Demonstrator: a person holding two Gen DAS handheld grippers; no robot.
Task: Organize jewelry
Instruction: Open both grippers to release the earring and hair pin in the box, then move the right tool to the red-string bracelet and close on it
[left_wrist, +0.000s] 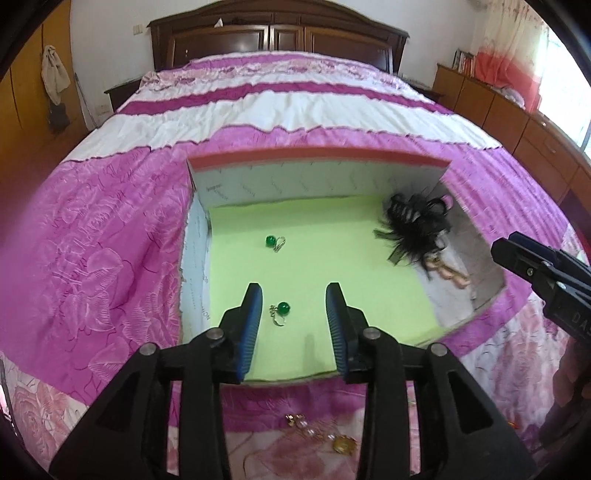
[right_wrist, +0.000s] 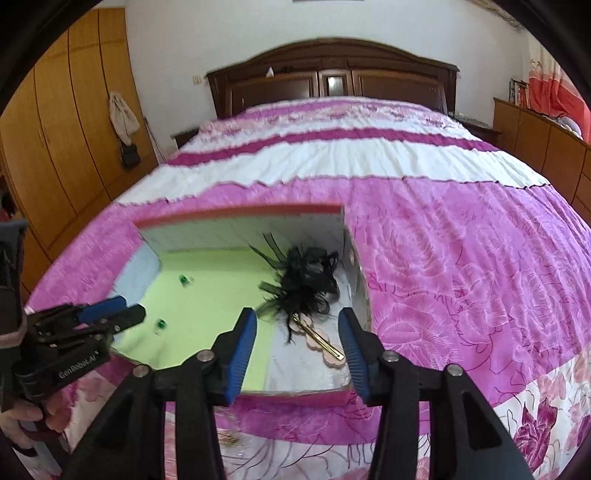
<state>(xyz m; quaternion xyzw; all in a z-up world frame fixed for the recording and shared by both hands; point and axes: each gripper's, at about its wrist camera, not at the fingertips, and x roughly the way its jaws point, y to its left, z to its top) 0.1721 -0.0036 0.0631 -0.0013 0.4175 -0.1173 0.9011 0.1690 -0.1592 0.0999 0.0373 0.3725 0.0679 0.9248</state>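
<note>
An open box (left_wrist: 317, 162) with a green lining lies on the bed. Two green bead earrings lie in it: one (left_wrist: 275, 242) farther in, one (left_wrist: 280, 312) just ahead of my open, empty left gripper (left_wrist: 294, 304). A black feathered hair piece (left_wrist: 413, 225) lies in the box's right part, with a gold hair clip (right_wrist: 319, 341) on a pink flower piece in front of it. My right gripper (right_wrist: 297, 325) is open and empty above that clip. Gold jewelry (left_wrist: 321, 434) lies on the bedspread in front of the box.
The pink and white bedspread (left_wrist: 110, 240) surrounds the box. A dark wooden headboard (right_wrist: 332, 77) is at the far end. Wooden wardrobes (right_wrist: 55, 129) stand left, a low cabinet (left_wrist: 498, 107) right.
</note>
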